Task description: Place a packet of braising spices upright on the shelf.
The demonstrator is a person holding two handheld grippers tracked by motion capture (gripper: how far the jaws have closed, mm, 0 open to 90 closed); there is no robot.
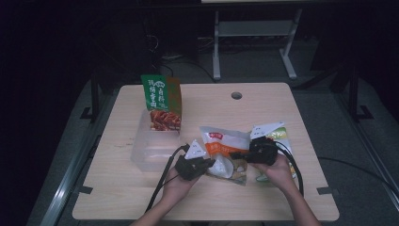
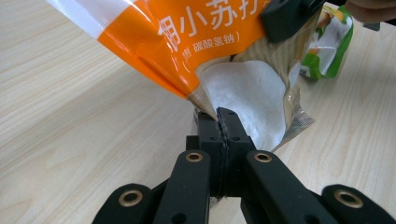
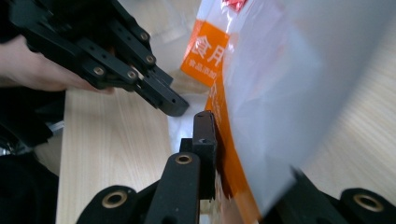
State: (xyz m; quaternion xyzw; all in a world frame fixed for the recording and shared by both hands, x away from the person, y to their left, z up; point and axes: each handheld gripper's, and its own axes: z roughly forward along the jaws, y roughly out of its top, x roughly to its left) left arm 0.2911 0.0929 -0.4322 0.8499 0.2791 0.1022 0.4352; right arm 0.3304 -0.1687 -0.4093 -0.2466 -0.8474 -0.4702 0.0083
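Gripping: both my grippers are on the orange-and-white pouch (image 1: 225, 151), just right of table centre, near my edge.
Left gripper (image 1: 210, 165): jaws pressed flat together, pinching the pouch's crimped corner edge; in the left gripper view (image 2: 223, 122) the film runs up from the tips toward 12 o'clock.
Right gripper (image 1: 235, 155): jaws only narrowly apart, the pouch's orange and clear film lying between them; in the right gripper view (image 3: 243, 154) one jaw stands upright against the film and the other is blurred behind it, so I can't tell whether the pads press. My other gripper comes in at 10 o'clock there.
Pouch: tilted, lifted at the end I hold, white round patch facing the left gripper.
Green snack bag (image 1: 281, 141): flat on the table (image 1: 117, 188), at 3 o'clock of the pouch, partly under my right hand (image 1: 277, 170).
Clear plastic tub (image 1: 141, 150): at 9 o'clock of the pouch, near my left hand (image 1: 181, 181).
Green-and-red packet (image 1: 162, 101): upright at the tub's far end, 11 o'clock of the pouch.
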